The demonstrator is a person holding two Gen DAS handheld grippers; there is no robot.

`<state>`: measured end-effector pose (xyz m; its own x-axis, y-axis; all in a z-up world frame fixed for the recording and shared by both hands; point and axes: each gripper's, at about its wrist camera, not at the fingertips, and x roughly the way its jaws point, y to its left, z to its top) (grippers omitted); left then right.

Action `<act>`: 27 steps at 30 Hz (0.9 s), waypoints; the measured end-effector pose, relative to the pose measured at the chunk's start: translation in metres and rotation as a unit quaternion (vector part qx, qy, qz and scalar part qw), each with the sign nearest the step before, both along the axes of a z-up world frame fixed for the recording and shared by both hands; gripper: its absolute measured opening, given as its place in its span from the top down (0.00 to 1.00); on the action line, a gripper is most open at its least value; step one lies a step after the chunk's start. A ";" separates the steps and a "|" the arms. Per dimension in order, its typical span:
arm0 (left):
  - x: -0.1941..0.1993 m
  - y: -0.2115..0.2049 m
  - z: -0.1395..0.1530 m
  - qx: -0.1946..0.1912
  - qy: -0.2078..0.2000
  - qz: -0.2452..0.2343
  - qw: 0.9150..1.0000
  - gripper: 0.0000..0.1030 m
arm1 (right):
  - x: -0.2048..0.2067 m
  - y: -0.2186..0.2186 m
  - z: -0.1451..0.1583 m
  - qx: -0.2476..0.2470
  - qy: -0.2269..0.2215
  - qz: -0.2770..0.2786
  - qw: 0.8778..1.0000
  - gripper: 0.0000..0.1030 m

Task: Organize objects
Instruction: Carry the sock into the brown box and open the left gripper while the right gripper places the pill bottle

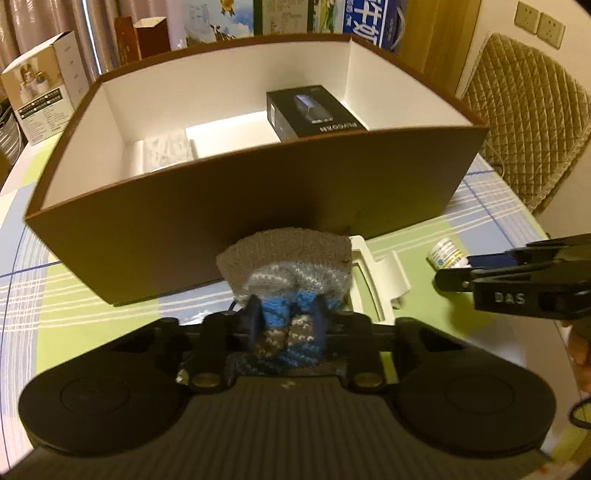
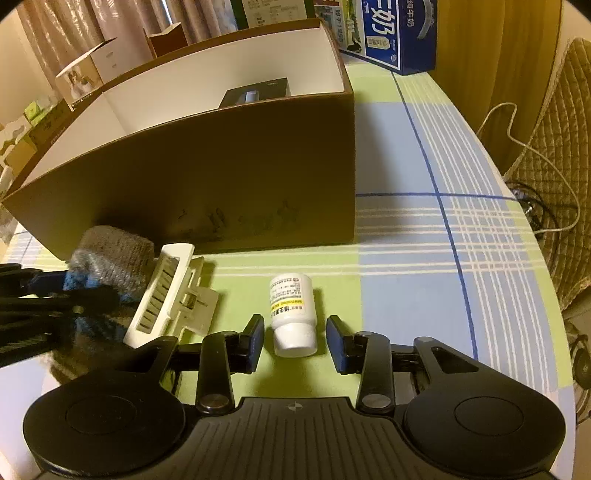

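Observation:
My left gripper (image 1: 286, 319) is shut on a grey and blue knitted piece (image 1: 291, 266), held just in front of the brown cardboard box (image 1: 236, 221). The knit also shows in the right wrist view (image 2: 110, 258). A black product box (image 1: 314, 114) and a white packet (image 1: 168, 153) lie inside the brown box. My right gripper (image 2: 295, 339) is open, its fingers on either side of a white pill bottle (image 2: 293, 314) lying on the table. A white plastic clip (image 2: 166, 295) lies between the knit and the bottle.
The table has a green and blue checked cloth (image 2: 424, 240). Cartons (image 1: 44, 88) and a blue milk box (image 2: 391, 33) stand behind the brown box. A quilted chair (image 1: 528, 122) and cables (image 2: 539, 177) are beyond the table's right edge.

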<state>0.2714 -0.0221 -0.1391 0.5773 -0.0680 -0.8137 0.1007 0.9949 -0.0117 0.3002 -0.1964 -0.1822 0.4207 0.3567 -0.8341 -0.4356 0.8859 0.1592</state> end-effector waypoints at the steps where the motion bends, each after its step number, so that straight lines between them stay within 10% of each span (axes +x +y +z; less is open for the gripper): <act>1: -0.003 0.003 0.003 -0.004 -0.003 0.003 1.000 0.81 | 0.000 0.001 0.000 0.000 -0.002 0.003 1.000 0.66; 27: -0.056 0.066 0.099 -0.034 -0.077 0.107 0.991 0.82 | -0.034 0.009 0.057 0.039 -0.046 0.064 0.996 0.77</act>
<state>0.2159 0.0439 -0.0398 0.7018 0.0176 -0.7121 -0.1069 0.9910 -0.0808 0.2665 -0.1873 -0.1247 0.4413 0.4747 -0.7615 -0.5605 0.8085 0.1792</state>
